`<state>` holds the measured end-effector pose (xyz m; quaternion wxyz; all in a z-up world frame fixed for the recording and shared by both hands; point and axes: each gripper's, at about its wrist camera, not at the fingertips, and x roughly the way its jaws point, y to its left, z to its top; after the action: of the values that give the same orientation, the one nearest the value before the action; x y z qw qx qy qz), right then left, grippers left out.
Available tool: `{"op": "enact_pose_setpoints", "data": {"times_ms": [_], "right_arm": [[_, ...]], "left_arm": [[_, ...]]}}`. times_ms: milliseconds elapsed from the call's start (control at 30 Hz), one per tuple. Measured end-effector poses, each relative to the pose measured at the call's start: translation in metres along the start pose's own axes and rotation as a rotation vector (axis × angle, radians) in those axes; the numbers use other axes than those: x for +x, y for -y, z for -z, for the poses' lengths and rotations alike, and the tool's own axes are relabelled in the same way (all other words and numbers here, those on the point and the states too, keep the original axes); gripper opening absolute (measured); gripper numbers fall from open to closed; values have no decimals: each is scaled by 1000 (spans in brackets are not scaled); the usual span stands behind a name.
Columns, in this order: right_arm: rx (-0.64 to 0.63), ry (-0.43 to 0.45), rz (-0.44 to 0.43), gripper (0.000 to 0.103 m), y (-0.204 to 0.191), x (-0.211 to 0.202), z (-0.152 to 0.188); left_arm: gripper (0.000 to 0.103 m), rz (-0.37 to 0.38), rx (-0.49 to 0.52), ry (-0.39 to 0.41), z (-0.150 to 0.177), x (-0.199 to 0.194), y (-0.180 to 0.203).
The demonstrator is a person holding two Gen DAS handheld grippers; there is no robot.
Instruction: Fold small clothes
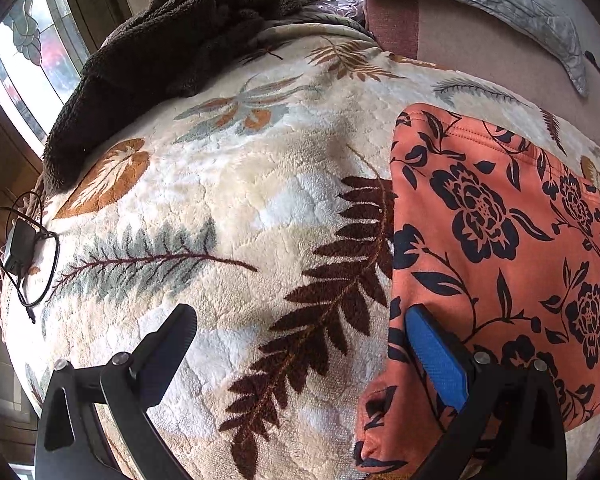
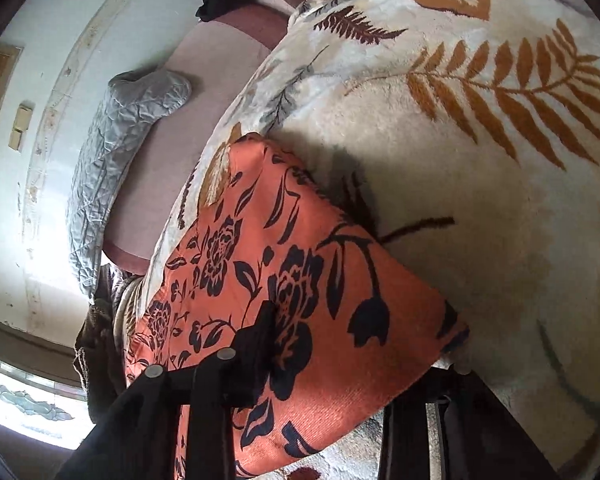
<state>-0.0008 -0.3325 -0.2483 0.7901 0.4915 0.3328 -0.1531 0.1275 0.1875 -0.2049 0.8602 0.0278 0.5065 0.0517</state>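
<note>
An orange garment with a dark floral print (image 1: 500,248) lies on a cream leaf-patterned blanket (image 1: 240,200). My left gripper (image 1: 300,344) is open; its blue-padded right finger (image 1: 436,356) rests at the garment's left edge, the left finger (image 1: 168,348) is over bare blanket. In the right wrist view the garment (image 2: 300,280) drapes over my right gripper (image 2: 356,360). The left finger (image 2: 256,344) lies on top of the cloth; the right finger is hidden beneath the garment's corner. The jaws stand wide with cloth across them.
A dark brown fleece (image 1: 172,52) is heaped at the blanket's far left. A black charger with cable (image 1: 20,248) sits at the left edge. A grey quilted pillow (image 2: 116,168) lies on the pink mattress (image 2: 188,128). A stained-glass window (image 1: 32,52) is at left.
</note>
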Motion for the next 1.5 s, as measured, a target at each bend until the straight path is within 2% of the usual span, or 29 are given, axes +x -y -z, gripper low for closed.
{"op": "enact_pose_setpoints", "data": {"times_ms": [100,200,333,400,500,667,800,900,1000,1067,1200,1233,1267,1333,1400,1500], "right_arm": [[-11,-2,19,30,-2,4,2],[25,-7,-6,30,5,6,2],[-55,18,25,23,-15,-3,6],[-138,60,-5,22,-41,-16,10],[-349,107,2,21,-102,-36,25],[-567,95,-65,21,-192,-45,74],[-652,13,-147,21,-245,-26,126],[-700,-104,-173,21,-273,8,174],[-724,-245,-173,21,-283,50,220],[-706,-291,-169,21,-275,69,240],[-677,-301,-240,28,-264,68,241],[-682,-321,-253,35,-263,66,238],[-683,-356,-275,53,-264,64,233],[-658,-425,-356,73,-263,56,226],[-673,-422,-398,74,-264,40,218],[-764,-307,-378,74,-260,7,200]], "left_arm": [[103,-2,14,-10,1,4,2],[103,-10,29,-16,1,7,5],[103,5,1,-7,-1,3,-3],[103,-19,-23,26,-4,-5,-12],[103,-91,-73,84,-11,-15,-34],[103,-174,-167,110,-15,-20,-74],[103,-224,-223,115,-17,-19,-104],[103,-249,-294,106,-16,-17,-129],[103,-246,-361,91,-17,-16,-151],[103,-240,-390,88,-16,-16,-160],[103,-197,-389,101,-18,-19,-161],[103,-175,-383,107,-19,-20,-159],[103,-146,-377,113,-20,-22,-156],[103,-60,-358,130,-23,-25,-148],[103,38,-313,149,-25,-30,-136],[103,239,-258,149,-26,-34,-118]]}}
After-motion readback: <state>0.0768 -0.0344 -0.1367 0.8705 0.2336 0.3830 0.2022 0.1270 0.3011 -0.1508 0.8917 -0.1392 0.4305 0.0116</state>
